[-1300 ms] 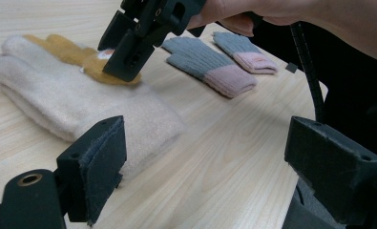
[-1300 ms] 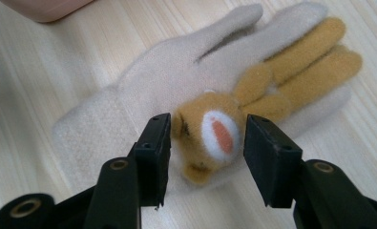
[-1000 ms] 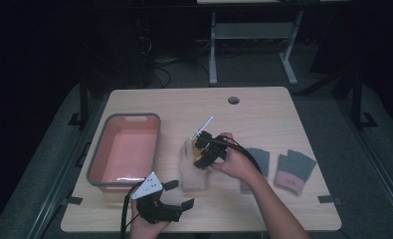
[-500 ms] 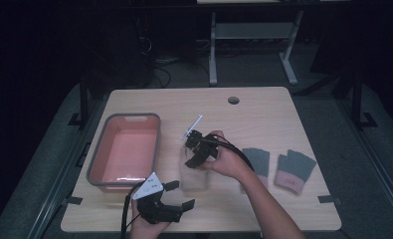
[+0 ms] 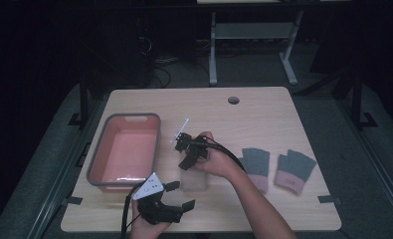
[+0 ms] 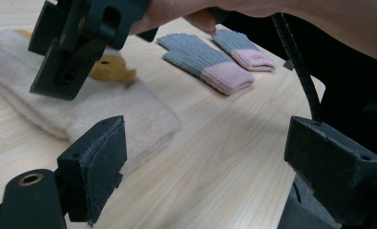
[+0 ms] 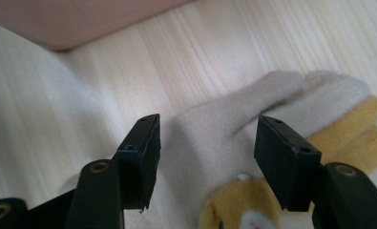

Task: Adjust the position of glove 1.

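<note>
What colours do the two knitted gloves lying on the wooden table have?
Each knitted glove is grey with a pink cuff; the left gripper view shows this best.

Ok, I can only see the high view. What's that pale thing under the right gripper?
Observer: The right gripper view shows a cream fleece glove with yellow-brown patches.
Operator: Is it grabbed?
Observer: No. On the right gripper the jaws have just been opening; the glove lies beneath them, not pressed.
Operator: And the left gripper?
Observer: The left gripper is wide open over bare table, with nothing between its pads.
</note>
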